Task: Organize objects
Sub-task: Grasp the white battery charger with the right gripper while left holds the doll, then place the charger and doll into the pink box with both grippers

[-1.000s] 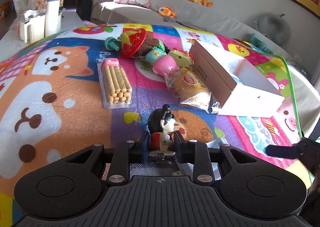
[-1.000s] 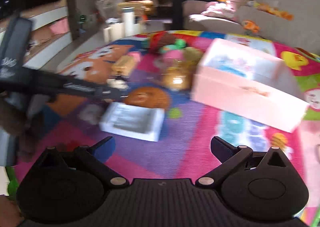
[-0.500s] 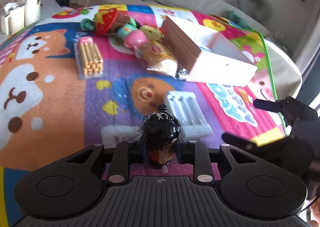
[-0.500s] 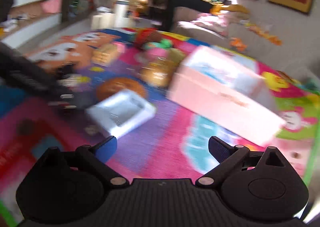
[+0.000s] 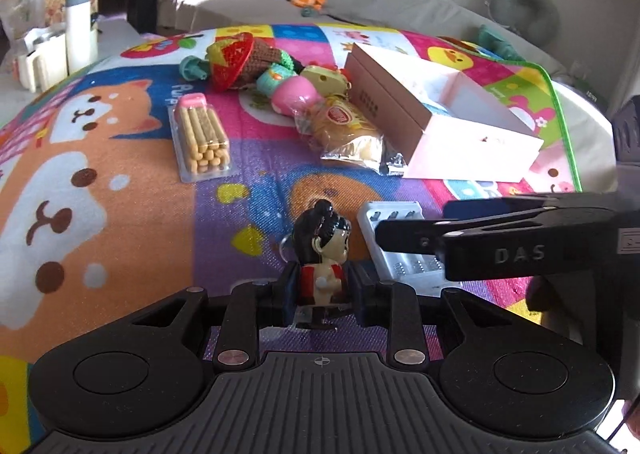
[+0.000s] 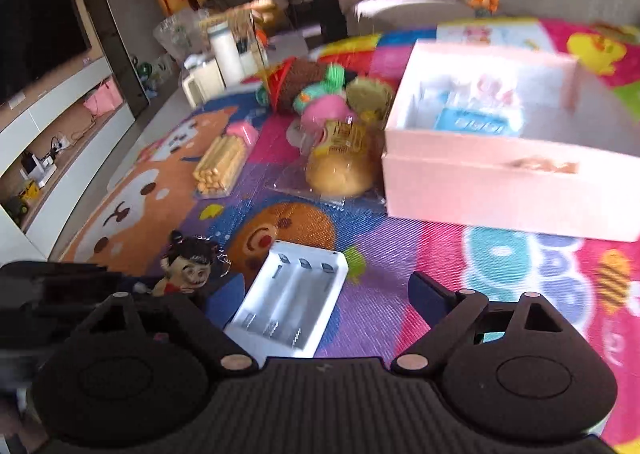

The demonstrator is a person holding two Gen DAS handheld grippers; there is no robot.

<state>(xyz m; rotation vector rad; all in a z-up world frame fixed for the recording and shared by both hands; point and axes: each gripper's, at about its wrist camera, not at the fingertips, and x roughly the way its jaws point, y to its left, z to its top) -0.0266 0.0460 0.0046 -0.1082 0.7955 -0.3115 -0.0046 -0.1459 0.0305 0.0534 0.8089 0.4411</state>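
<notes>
The left gripper [image 5: 320, 294] clamps a small black-haired doll figurine [image 5: 322, 254] by its red body, its two fingers [image 5: 290, 288] pressed against either side so the toy stands upright between them, head clear above the pads and facing right in the left wrist view. The gripper tilts downward over a bright cartoon play mat [image 5: 120, 173].

The right gripper [image 6: 324, 302] reaches in low from the right of the left wrist view, angled down at the mat, with its jaws apart and just now closing. A white battery charger [image 6: 292, 302] lies flat on the mat between its blue-tipped fingers [image 6: 430, 294], the left finger near the charger's edge and the right one well clear; neither pad visibly presses on it. In the right wrist view the figurine [image 6: 188, 270] appears just left of the charger, held in the dark left gripper.

Beyond the charger, an open white box [image 5: 440, 113] sits on the mat with a blue packet [image 6: 476, 121] inside. Touching its near left corner lies a wrapped bread bun [image 5: 348, 129]. Behind the bun cluster a pink egg-shaped toy [image 5: 296, 91], a yellow toy [image 5: 324, 77], and a crocheted strawberry toy [image 5: 236, 61]. A clear pack of biscuit sticks [image 5: 202, 137] lies apart on the left. A sofa [image 5: 360, 9] strewn with plush toys stands past the mat's far edge.
</notes>
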